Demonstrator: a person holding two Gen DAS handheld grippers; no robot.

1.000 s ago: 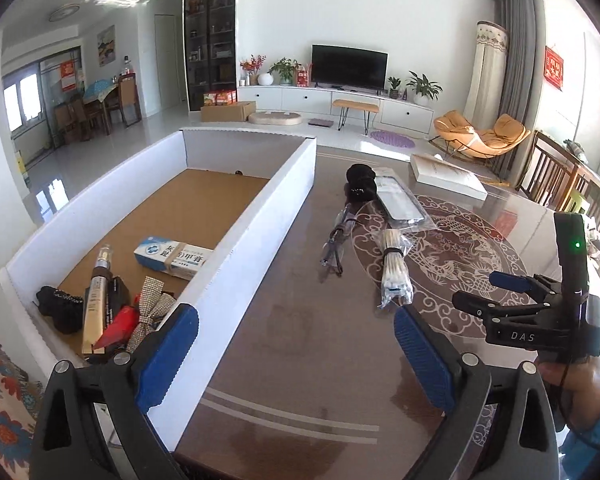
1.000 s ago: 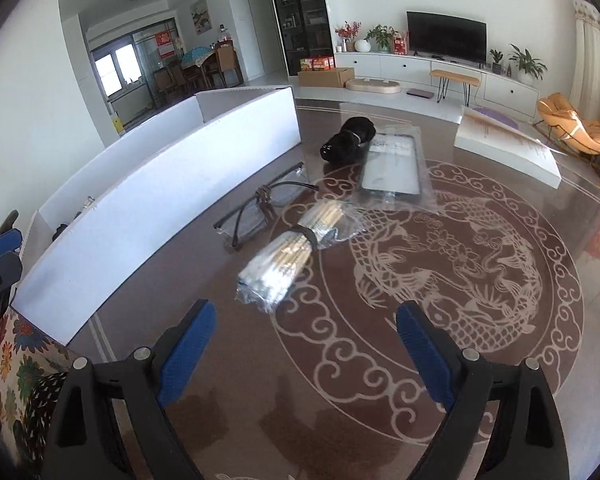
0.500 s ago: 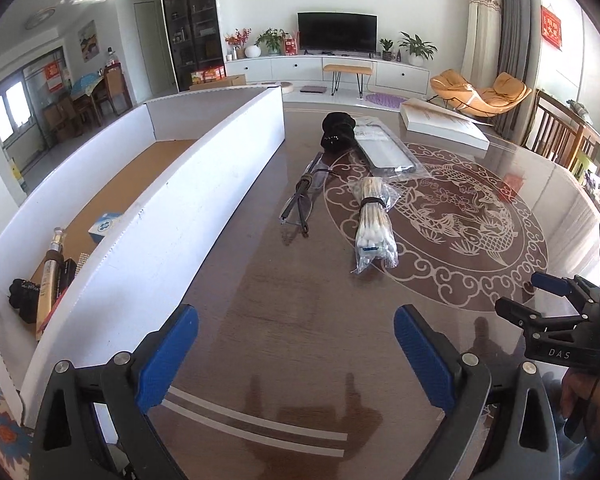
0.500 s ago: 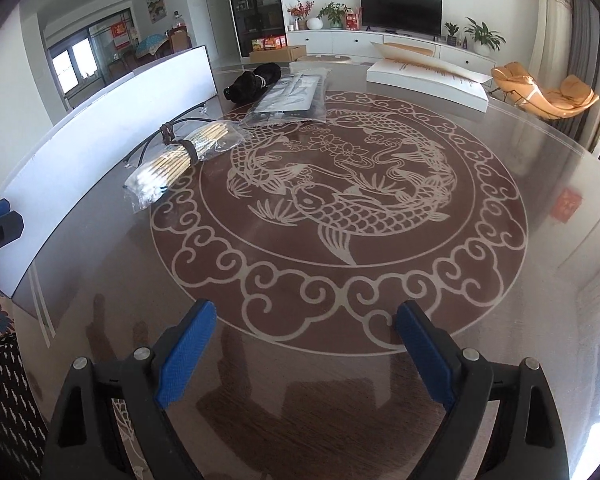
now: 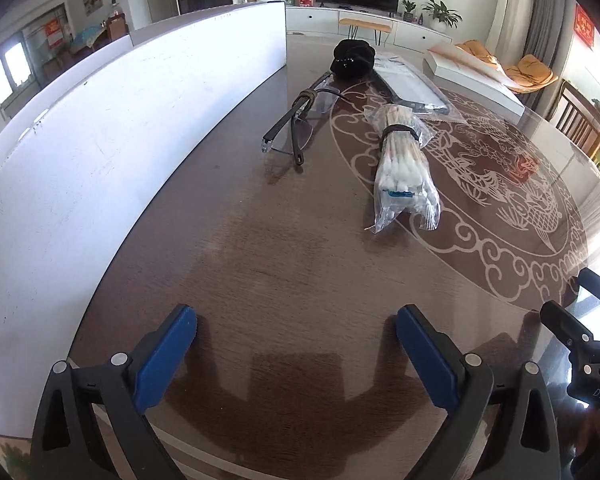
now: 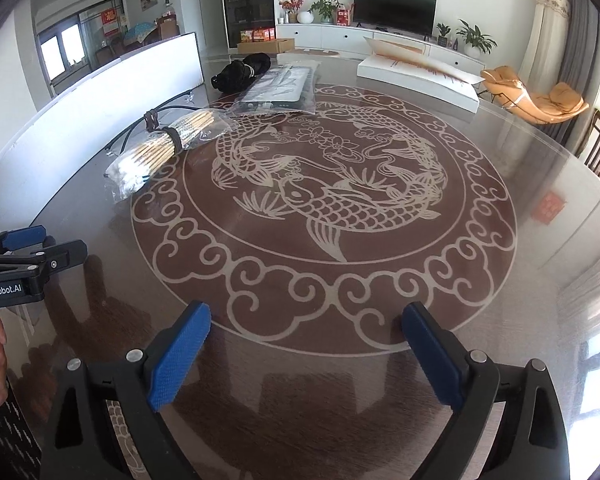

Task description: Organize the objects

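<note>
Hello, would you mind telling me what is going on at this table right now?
A person holds a two-finger gripper in each hand above the table. The left gripper and right gripper are both open and empty. A bag of cotton swabs, glasses and a black pouch lie untouched beside the white box.

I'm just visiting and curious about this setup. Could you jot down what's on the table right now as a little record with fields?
surface: round brown table with a fish pattern
container: white box along the table's left side
loose items: bag of cotton swabs, glasses, black bundle, flat clear packet
left gripper: open, empty, above bare table
right gripper: open, empty, jaws just widened
items held: none
</note>
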